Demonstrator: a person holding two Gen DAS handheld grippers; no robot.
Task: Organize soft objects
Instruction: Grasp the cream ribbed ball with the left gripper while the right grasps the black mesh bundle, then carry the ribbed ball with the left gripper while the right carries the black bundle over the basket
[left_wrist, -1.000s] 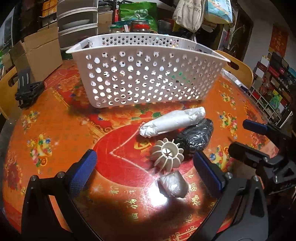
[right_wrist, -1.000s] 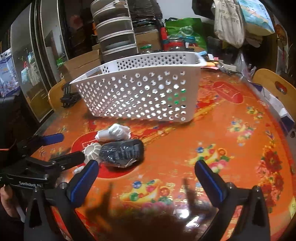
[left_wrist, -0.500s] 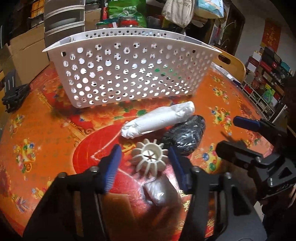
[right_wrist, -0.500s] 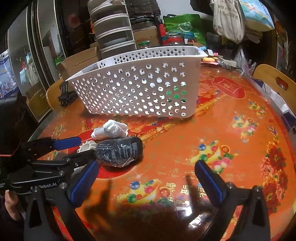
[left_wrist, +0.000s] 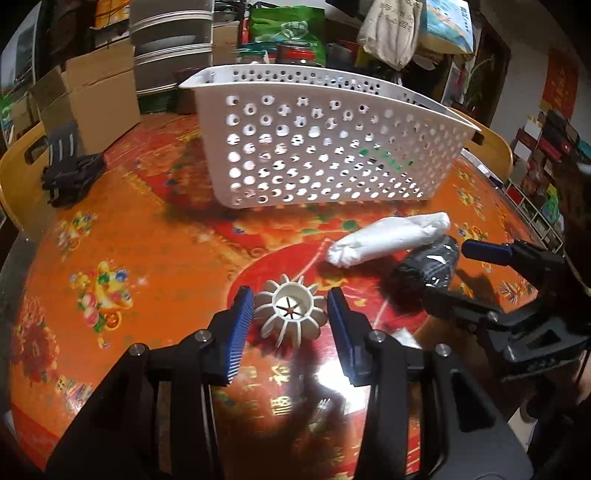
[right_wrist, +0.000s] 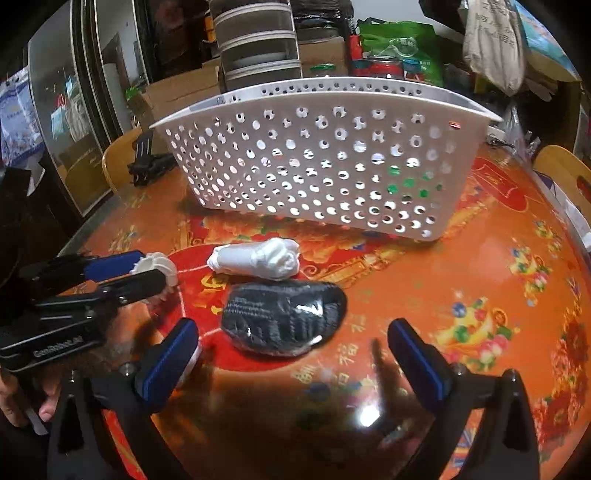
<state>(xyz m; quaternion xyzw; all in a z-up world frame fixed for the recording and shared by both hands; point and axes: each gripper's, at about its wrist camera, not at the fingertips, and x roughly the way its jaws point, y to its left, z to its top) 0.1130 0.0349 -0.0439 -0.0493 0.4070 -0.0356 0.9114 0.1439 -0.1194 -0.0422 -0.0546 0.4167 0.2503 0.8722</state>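
left hand-held gripper (left_wrist: 290, 314) narrows from wide open onto ribbed white ball (left_wrist: 291, 311), lower centre, pads just beside it, contact unclear | right hand-held gripper (right_wrist: 291, 349) open near black bundle (right_wrist: 282, 318) | grasp imminent, basket (left_wrist: 325, 147) unfilled

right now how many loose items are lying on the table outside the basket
4, possibly more hidden. White ribbed toy between the left gripper pads; white roll before the basket; black bundle ahead of the open right gripper; a small wrapped item, mostly hidden.
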